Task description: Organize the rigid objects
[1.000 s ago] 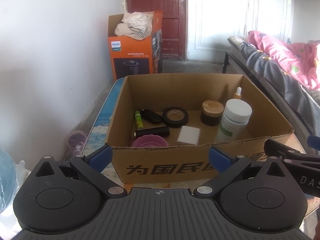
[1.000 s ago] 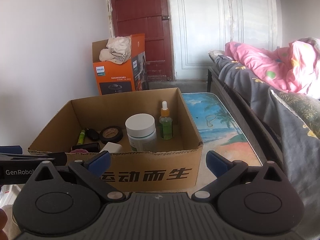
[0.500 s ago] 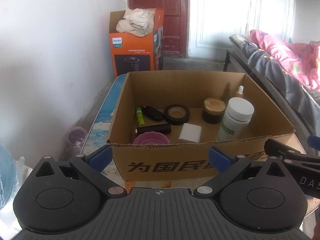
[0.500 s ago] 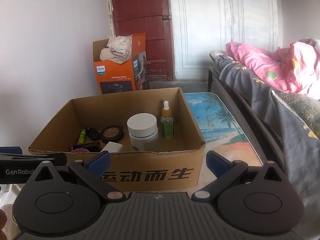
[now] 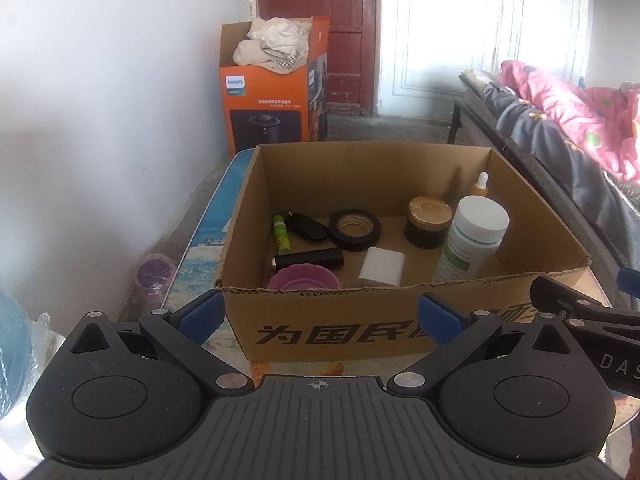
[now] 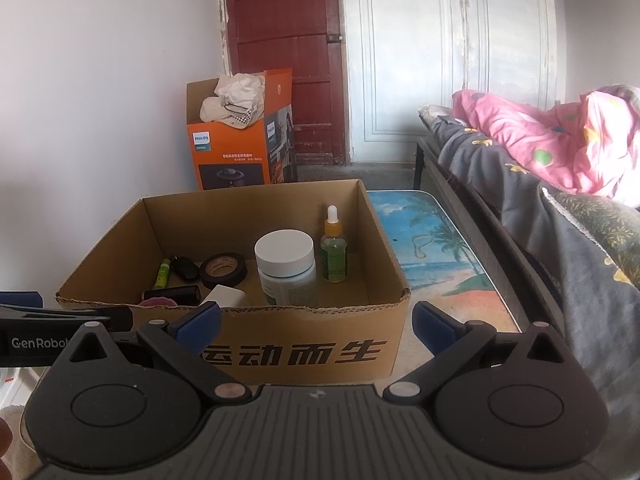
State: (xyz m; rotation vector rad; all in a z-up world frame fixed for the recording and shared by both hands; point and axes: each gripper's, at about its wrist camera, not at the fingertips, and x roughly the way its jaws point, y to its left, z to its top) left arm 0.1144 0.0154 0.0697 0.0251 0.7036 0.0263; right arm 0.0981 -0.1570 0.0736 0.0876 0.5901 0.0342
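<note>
I hold both grippers, left and right, fingers spread and empty, short of the cardboard box where every item sits gathered.

Soft daylight, blown-out far wall, fisheye-bent edges.

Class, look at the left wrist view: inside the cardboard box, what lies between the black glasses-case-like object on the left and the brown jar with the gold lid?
A roll of black tape lies flat between them in the left wrist view.
</note>
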